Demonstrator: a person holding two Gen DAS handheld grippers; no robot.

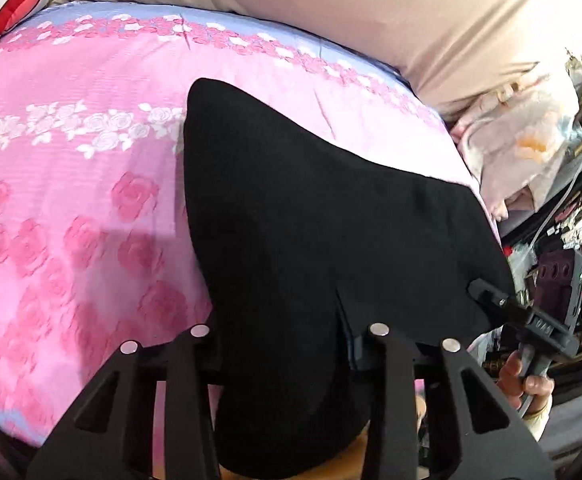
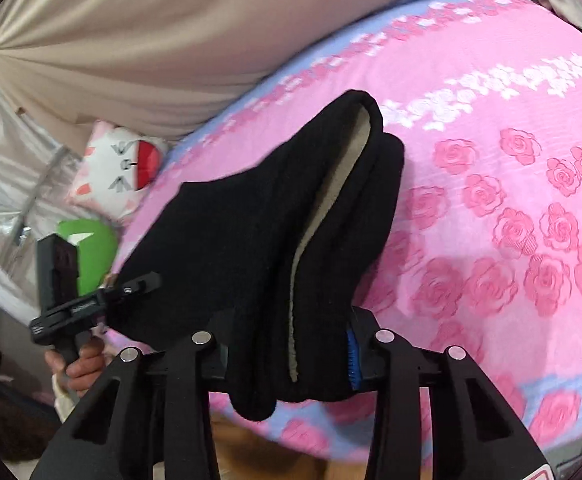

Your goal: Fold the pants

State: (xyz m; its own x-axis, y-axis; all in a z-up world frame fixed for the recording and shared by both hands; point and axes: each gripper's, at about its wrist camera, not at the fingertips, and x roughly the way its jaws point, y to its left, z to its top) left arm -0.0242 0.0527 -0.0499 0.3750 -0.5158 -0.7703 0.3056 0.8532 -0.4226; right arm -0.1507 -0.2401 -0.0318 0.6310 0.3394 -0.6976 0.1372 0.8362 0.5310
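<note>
Black pants hide both claws' tips from view.

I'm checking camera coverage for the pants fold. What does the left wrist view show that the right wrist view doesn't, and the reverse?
Only the left wrist view: cluttered shelves beyond the bed's edge, and the right tool gripping the pants.

Only the right wrist view: the pants' pale lining, a green object, and the left tool at the cloth's edge.

Both: the black pants, pink rose bedspread, beige curtain, white-and-red pillow.
</note>
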